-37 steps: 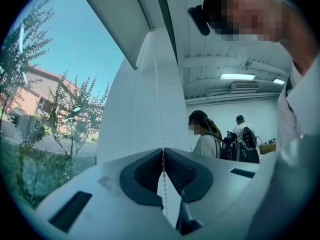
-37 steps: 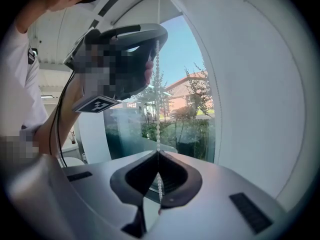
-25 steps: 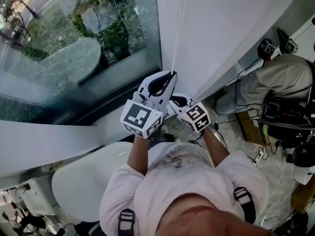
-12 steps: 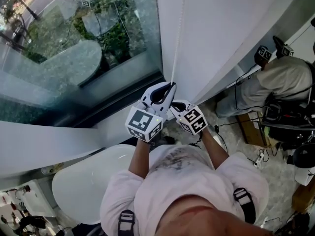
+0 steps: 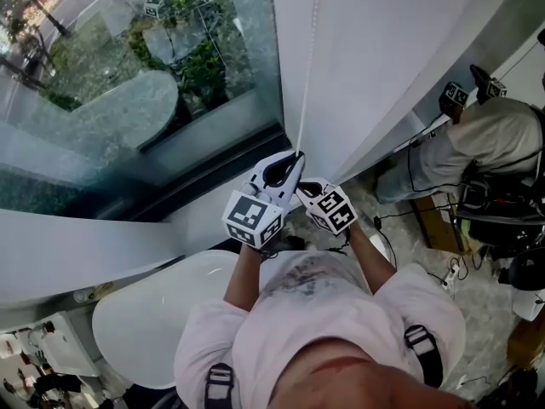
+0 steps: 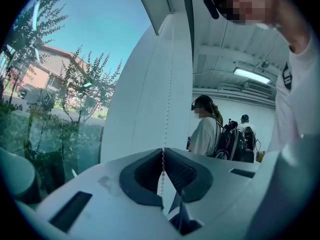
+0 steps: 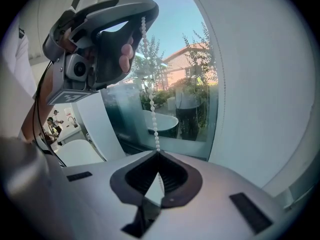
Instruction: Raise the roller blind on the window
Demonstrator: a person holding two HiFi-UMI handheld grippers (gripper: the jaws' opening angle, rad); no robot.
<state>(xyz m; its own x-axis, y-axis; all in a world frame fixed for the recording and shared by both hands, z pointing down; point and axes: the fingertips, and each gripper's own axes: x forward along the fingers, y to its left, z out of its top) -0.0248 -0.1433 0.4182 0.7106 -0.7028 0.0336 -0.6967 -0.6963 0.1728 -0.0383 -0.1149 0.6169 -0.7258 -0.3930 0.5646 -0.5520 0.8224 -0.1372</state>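
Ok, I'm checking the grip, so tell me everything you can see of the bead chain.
The bead chain is a thin string of small white round beads, plastic by the look. It hangs straight and taut near the edge of the white blind. The left gripper is shut on it higher up, the right gripper shut on it just below, with a short straight run between them.

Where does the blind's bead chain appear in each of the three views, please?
Head view: the bead chain runs down the centre from the top edge to the left gripper.
Left gripper view: the chain rises at centre, pinched in that gripper's closed jaws.
Right gripper view: centre-left, from the right gripper up to the left one.
Shared landmark: the white roller blind beside it.
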